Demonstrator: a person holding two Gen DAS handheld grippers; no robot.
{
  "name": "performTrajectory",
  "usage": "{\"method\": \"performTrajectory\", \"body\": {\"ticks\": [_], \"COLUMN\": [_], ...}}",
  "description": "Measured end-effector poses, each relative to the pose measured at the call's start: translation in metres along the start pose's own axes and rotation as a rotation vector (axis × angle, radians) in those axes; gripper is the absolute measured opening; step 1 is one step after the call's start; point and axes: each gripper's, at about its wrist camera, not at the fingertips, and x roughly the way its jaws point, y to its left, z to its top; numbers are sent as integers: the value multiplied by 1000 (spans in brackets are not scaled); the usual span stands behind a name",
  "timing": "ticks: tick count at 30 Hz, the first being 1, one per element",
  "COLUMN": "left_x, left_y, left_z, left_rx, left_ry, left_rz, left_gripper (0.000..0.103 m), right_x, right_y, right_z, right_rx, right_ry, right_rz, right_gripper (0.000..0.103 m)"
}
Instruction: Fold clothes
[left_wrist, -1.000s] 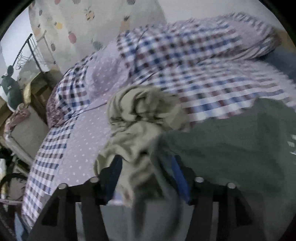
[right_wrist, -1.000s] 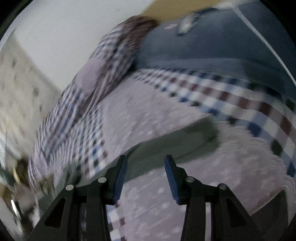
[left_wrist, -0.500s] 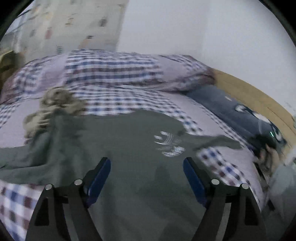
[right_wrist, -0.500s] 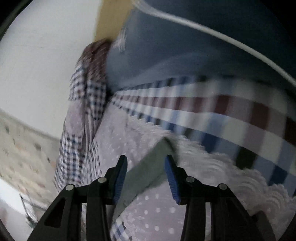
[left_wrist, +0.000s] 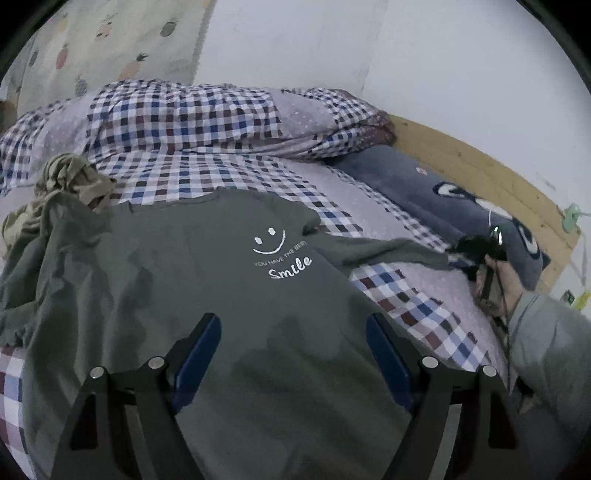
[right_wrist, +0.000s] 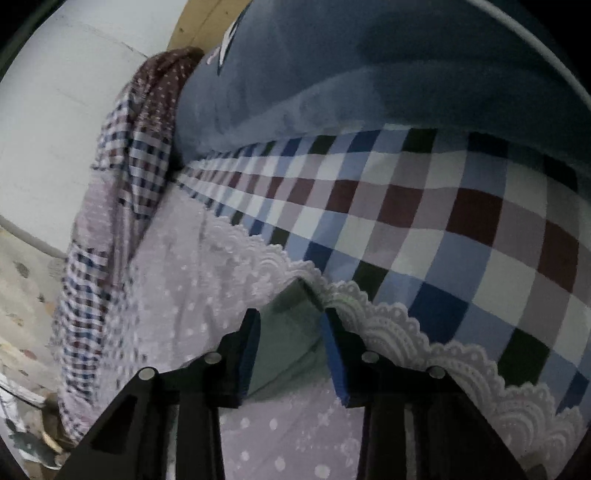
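Note:
A grey-green T-shirt (left_wrist: 221, 280) with a white "Smile" print lies spread face up on the checked bed. My left gripper (left_wrist: 291, 325) hovers open and wide over its lower part, with nothing between the fingers. The shirt's right sleeve (left_wrist: 388, 251) stretches out toward my right gripper (left_wrist: 476, 247). In the right wrist view the sleeve end (right_wrist: 288, 332) lies between the fingers of the right gripper (right_wrist: 291, 317), which stand apart with the same gap as before. The shirt's left side is bunched.
A crumpled khaki garment (left_wrist: 70, 181) sits at the shirt's upper left. A rolled checked quilt (left_wrist: 192, 114) lies along the wall. A blue pillow (left_wrist: 424, 195) rests against the wooden headboard (left_wrist: 480, 173). A person's sleeve (left_wrist: 546, 332) is at the right.
The left gripper let go of cloth, opened wide and swung to face the spread shirt. The right gripper moved forward until the sleeve end lay between its fingers.

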Motion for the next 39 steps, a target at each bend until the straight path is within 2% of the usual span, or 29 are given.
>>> {"method": "performTrajectory", "body": {"ticks": [2,4,7,12,17,19,21,26,30,33,37,38,39], "left_x": [0,0,2,5,3,3,4,4,5,7,9,10,10], "left_y": [5,10,15,23,21,20,20,16,13,10,3,2,1], "left_z": [1,2,2,2,6,6,7,8,8,9,6,6,5], "left_rx": [-29,-58,-93,-146,-144,-149,-150,-141,-135,-129,-99,-92,-87], "left_ry": [-4,-8,-2,1,-24,-27,-28,-32,-34,-31,-25,-24,-23], "left_rz": [-4,-7,-10,-16,-16,-21,-21,-15,-12,-13,2,3,5], "left_gripper": [84,84,84,84,84,84,84,84,84,84,84,84,84], "right_x": [3,8,-1,-54,-124,-147,-156,-153,-157,-163,-172,-172,-172], "right_y": [6,13,18,39,48,39,21,-43,-69,-85,-95,-97,-99], "right_z": [-1,-1,-3,7,2,-5,-15,-44,-53,-57,-51,-50,-48], "right_rx": [-36,-83,-113,-136,-140,-126,-104,-26,7,37,43,35,28], "right_ry": [-4,-2,-28,-137,-238,-246,-219,-128,-93,-102,-171,-180,-185], "right_rz": [-27,-45,-19,91,169,157,111,-78,-143,-143,-166,-143,-120], "right_gripper": [32,2,1,1,1,1,1,1,1,3,7,8,17]}}
